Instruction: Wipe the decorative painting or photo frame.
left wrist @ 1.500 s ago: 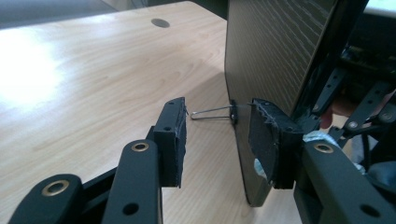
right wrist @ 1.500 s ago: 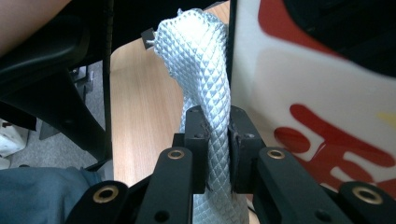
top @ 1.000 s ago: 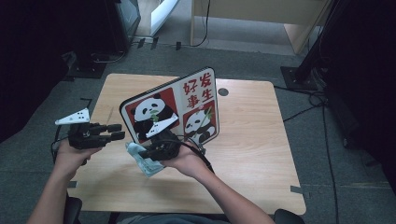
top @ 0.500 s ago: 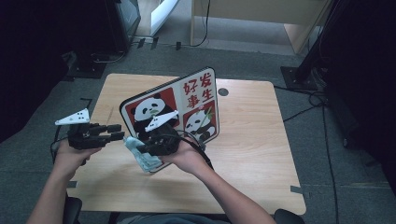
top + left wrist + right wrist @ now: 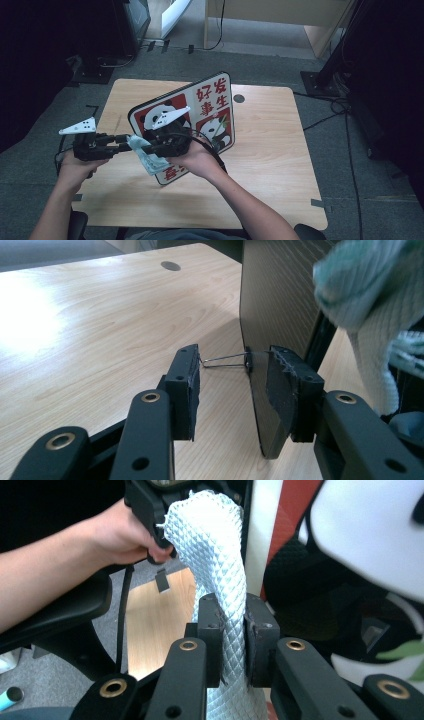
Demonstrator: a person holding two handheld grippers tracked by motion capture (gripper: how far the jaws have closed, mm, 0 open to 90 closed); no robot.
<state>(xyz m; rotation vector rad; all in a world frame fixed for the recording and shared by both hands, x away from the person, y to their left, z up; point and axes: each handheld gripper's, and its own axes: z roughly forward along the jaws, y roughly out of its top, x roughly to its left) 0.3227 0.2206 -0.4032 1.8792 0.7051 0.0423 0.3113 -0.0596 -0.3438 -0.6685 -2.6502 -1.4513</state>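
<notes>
Seated at the counter (image 5: pixel 280 165), we hold both forearms forward, hands close together. Our right tongs (image 5: pixel 232 625) pinch a pale, diamond-textured cloth (image 5: pixel 212 545) against the front of the panda board (image 5: pixel 210 107). Our left tongs (image 5: pixel 232 390) clasp the upright board's edge and its wire stand (image 5: pixel 225 360).

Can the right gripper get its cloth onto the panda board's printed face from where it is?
Probably yes: the right gripper, shut on the cloth, sits right against the panda board's printed face, nothing between them.
</notes>
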